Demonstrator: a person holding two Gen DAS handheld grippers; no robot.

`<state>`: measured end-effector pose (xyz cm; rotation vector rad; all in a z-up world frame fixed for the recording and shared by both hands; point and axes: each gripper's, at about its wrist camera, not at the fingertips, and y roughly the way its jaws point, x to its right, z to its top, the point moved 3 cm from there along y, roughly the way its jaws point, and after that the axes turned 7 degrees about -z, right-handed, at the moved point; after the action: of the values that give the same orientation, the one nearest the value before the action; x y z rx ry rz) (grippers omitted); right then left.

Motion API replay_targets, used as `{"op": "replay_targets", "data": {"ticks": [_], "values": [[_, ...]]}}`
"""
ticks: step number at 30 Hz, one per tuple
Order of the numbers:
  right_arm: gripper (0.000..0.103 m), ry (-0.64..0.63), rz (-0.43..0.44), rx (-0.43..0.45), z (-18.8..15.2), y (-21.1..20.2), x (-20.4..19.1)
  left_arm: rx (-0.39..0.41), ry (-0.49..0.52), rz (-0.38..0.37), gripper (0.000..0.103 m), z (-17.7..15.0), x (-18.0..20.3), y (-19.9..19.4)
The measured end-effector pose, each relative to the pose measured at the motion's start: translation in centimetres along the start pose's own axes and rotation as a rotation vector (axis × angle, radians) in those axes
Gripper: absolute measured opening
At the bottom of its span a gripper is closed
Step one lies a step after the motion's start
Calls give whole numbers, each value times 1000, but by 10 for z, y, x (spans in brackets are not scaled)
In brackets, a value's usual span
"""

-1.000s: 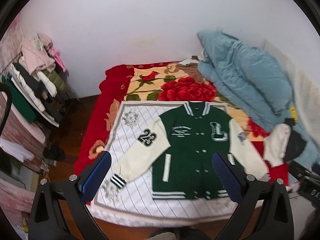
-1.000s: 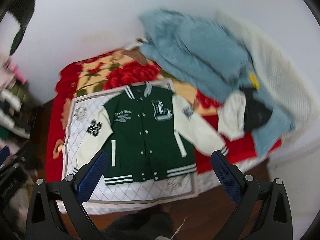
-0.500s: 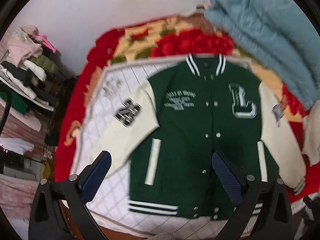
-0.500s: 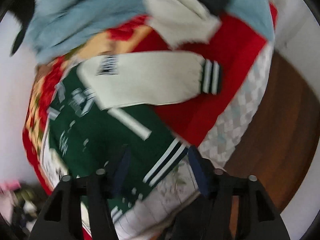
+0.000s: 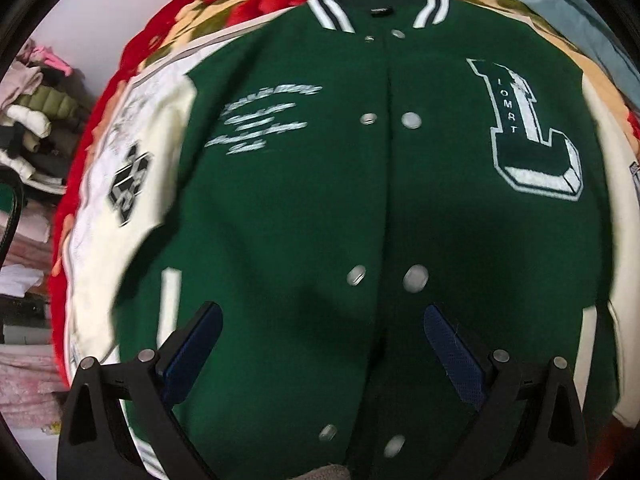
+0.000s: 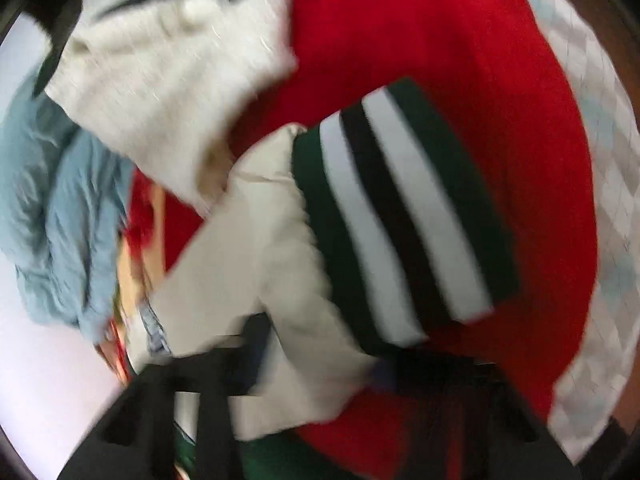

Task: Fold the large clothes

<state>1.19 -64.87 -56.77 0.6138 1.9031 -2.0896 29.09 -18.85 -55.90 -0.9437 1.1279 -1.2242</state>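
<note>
A green varsity jacket (image 5: pixel 304 208) with cream sleeves lies flat, front up and snapped shut, filling the left wrist view. My left gripper (image 5: pixel 322 346) hovers close over its lower front, open, with nothing between the blue pads (image 5: pixel 452 348). In the blurred right wrist view the jacket's cream sleeve (image 6: pixel 256 248) with its striped cuff (image 6: pixel 400 216) lies on the red blanket. My right gripper (image 6: pixel 320 364) is closing with the sleeve between its jaws just behind the cuff, and the fingers appear to press on the cloth.
A red floral blanket (image 5: pixel 248 4) lies under the jacket. Stacked clothes (image 5: pixel 32 112) stand at the left. A blue quilt (image 6: pixel 60 208) and a white knit garment (image 6: pixel 168 64) lie by the sleeve. A checked sheet (image 6: pixel 600 200) edges the bed at the right.
Both grippers have dropped from high above the bed down to the jacket. The right one rolled, swung over to the sleeve and narrowed its jaws around it. The left stayed open.
</note>
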Motion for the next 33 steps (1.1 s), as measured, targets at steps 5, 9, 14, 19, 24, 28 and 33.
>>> {"op": "replay_targets", "data": {"ticks": [5,9,14,19,24,28,33], "values": [[17,-138,54,74,-19,-27,-65,55,21,-15,103,19,4,4],[15,-380,153,90,-65,-67,-162,82,-32,-14,103,33,-25,-7],[15,-716,276,43,-177,-95,-287,84,-138,7,103,41,-91,-18],[14,-1029,288,-111,-336,-53,-361,98,-274,72,103,35,-179,-18],[14,-1442,185,-229,-521,37,-379,62,-408,116,103,7,-257,-8],[13,-1702,54,-244,-619,103,-340,44,-479,147,103,-22,-308,-4],[29,-1924,-29,-315,-663,114,-261,-55,-617,92,103,-75,-358,4]]}}
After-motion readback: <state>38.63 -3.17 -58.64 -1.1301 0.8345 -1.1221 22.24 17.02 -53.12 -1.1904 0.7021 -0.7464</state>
